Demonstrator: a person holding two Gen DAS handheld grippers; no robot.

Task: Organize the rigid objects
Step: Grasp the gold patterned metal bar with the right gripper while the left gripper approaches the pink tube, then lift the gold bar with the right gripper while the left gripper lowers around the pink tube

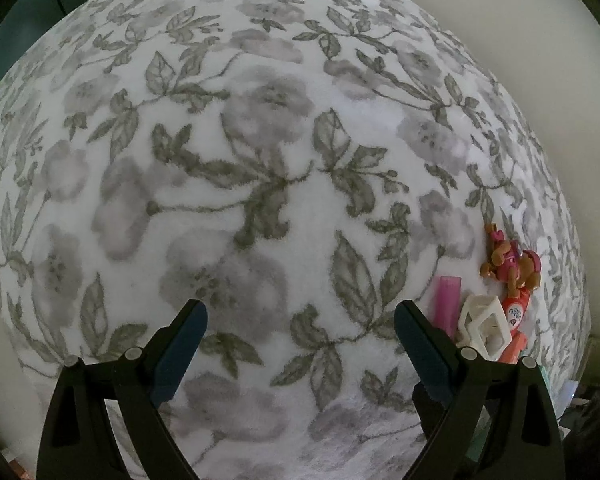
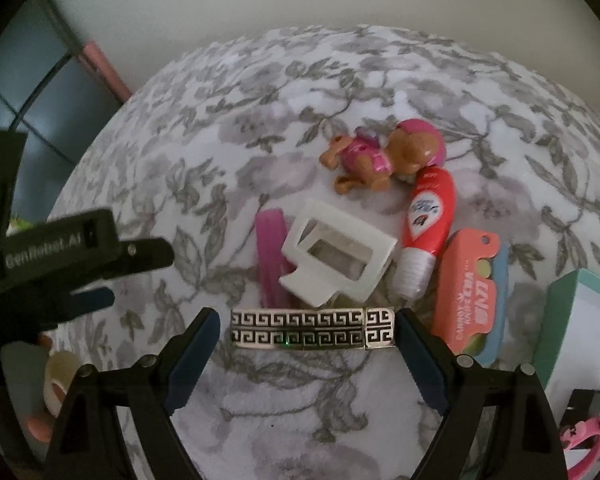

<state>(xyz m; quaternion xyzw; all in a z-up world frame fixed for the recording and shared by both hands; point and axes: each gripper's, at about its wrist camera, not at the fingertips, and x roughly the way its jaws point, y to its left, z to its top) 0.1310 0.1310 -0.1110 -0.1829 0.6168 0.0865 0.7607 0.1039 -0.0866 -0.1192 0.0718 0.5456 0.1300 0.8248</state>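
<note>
The right tongs (image 2: 307,330) are spread wide around a flat metal hair barrette (image 2: 312,328) with a black Greek-key pattern. It lies crosswise between the two pads: the right pad sits at its end, possibly touching, while a small gap shows at the left. This looks like the picking-up step for the barrette, with the grip not yet made.

The barrette lies on a round bench under a grey floral cloth (image 2: 204,152), at the near edge of a small cluster. Just beyond it are a white claw hair clip (image 2: 336,260) and a pink comb (image 2: 270,256). Further back lie a red tube (image 2: 428,220) and a toy puppy in pink (image 2: 380,156), with a coral card packet (image 2: 468,292) to the right. What the teal-edged box (image 2: 560,320) at far right is for is hard to tell; it may be the container.

The left tongs (image 1: 300,344) are also wide open and hold nothing, hovering over bare cloth well left of the cluster.

Next, the right tongs need to close squarely on the barrette's ends. It is thin and slick, so the pads should stay low against the cloth and level, or it may tip out.
</note>
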